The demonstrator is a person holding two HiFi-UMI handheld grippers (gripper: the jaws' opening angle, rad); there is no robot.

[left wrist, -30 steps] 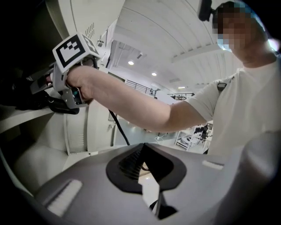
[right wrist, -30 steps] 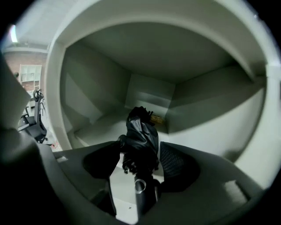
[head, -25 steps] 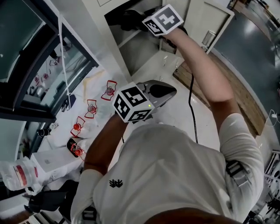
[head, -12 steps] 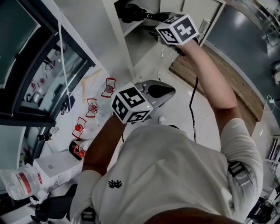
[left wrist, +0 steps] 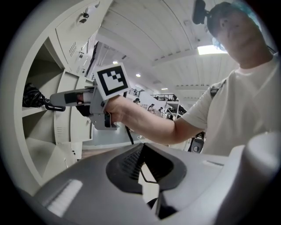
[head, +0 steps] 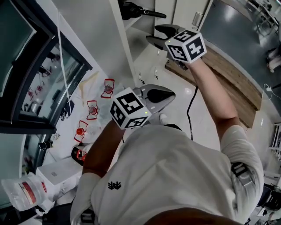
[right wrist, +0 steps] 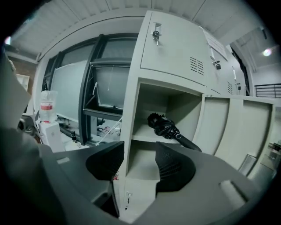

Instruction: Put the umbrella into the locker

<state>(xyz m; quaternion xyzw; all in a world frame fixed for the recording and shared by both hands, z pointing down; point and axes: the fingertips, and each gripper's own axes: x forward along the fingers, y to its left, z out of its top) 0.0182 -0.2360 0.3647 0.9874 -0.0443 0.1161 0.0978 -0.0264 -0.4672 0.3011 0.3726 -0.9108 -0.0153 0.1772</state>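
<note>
The black folded umbrella (right wrist: pixel 164 125) lies on the shelf of the open locker (right wrist: pixel 131 110), handle sticking out toward me; the head view shows the umbrella (head: pixel 131 9) at the top edge. My right gripper (head: pixel 157 36) hangs in front of the locker, apart from the umbrella. Its jaws are closing with nothing between them, and the right gripper (right wrist: pixel 140 151) looks straight at the compartment. My left gripper (head: pixel 160 94) stays lower, near my chest, and looks shut and empty. In the left gripper view the left gripper (left wrist: pixel 141 151) faces the right hand and the umbrella (left wrist: pixel 33 96).
The locker door (right wrist: pixel 228 127) stands open to the right. Red-and-white items (head: pixel 92 107) lie on the white floor by the window. A white box (head: pixel 57 169) and a plastic bag (head: pixel 22 191) sit at lower left. A black cable (head: pixel 190 110) hangs from the right gripper.
My right gripper has pulled back out of the locker compartment, leaving the umbrella on the shelf. The left gripper has barely shifted in the head view.
</note>
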